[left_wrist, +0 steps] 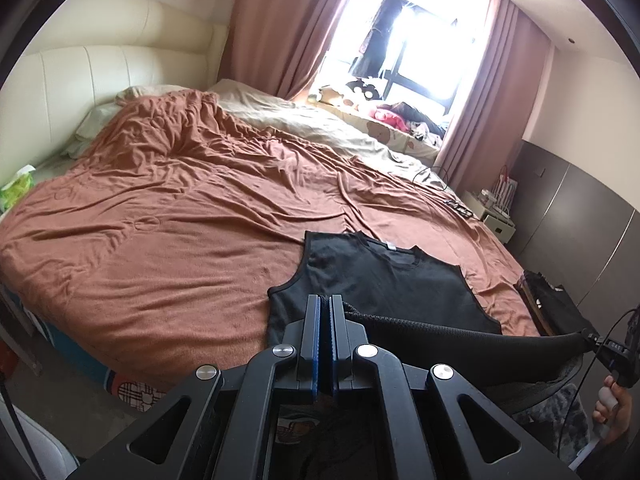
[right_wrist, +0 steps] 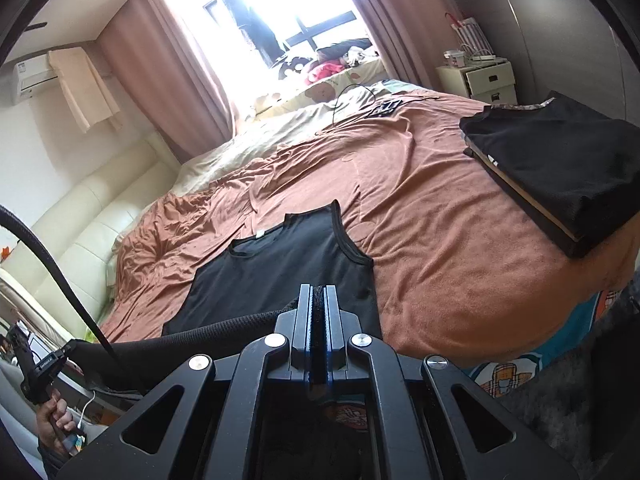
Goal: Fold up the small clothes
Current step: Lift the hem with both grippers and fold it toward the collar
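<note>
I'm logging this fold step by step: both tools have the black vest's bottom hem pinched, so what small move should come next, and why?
Probably carry the hem forward toward the neckline and lay it down. The left tool and right tool each look shut on the black vest, its hem lifted and stretched between them, while the upper half lies flat on the brown bedspread.

the black vest's point(left_wrist: 384, 280) lower hem is hiding behind both closed grippers, and the folded pile point(right_wrist: 560, 168) is running off frame.
</note>
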`<state>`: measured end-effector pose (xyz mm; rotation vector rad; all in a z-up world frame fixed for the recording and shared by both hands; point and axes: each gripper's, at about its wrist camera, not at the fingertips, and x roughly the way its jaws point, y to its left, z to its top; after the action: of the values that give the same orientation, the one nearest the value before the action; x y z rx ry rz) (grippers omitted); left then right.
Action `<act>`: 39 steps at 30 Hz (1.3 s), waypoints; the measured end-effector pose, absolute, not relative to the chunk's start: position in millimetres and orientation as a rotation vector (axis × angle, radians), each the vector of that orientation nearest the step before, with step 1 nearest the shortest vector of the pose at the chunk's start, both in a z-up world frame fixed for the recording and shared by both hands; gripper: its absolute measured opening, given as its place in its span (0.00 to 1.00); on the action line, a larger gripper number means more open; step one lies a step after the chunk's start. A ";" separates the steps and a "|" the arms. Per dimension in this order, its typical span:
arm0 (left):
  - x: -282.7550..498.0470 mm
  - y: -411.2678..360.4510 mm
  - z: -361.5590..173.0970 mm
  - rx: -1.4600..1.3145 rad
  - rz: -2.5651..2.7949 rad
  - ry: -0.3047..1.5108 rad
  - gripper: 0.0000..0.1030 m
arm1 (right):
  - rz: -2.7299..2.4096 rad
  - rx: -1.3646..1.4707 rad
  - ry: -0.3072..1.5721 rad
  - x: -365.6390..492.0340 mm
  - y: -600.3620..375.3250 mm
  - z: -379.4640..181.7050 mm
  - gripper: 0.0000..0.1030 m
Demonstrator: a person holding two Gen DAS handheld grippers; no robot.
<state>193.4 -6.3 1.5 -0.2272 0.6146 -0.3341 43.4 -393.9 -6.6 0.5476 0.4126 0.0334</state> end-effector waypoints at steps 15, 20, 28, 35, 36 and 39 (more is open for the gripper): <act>316.9 -40.0 -24.2 -0.184 -0.328 0.718 0.03 | -0.010 0.522 0.503 177.2 -397.0 5.5 0.01; 353.0 -46.1 -35.4 -0.176 -0.321 0.752 0.04 | -0.018 0.493 0.535 223.3 -393.6 6.2 0.01; 405.0 -58.5 -62.0 -0.163 -0.311 0.820 0.04 | -0.060 0.454 0.607 297.7 -390.7 -5.4 0.01; 448.5 -67.7 -96.6 -0.135 -0.298 0.890 0.04 | -0.076 0.411 0.663 354.4 -391.4 -23.5 0.01; 454.2 -68.9 -101.4 -0.126 -0.295 0.898 0.04 | -0.078 0.405 0.668 361.6 -391.3 -25.4 0.01; 467.9 -69.4 -113.7 -0.118 -0.285 0.919 0.04 | -0.076 0.386 0.680 380.1 -391.0 -29.8 0.01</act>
<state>467.9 -69.4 -113.7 -0.1178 0.9191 -0.2851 380.1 -391.0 -29.8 0.3862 0.6799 -0.0759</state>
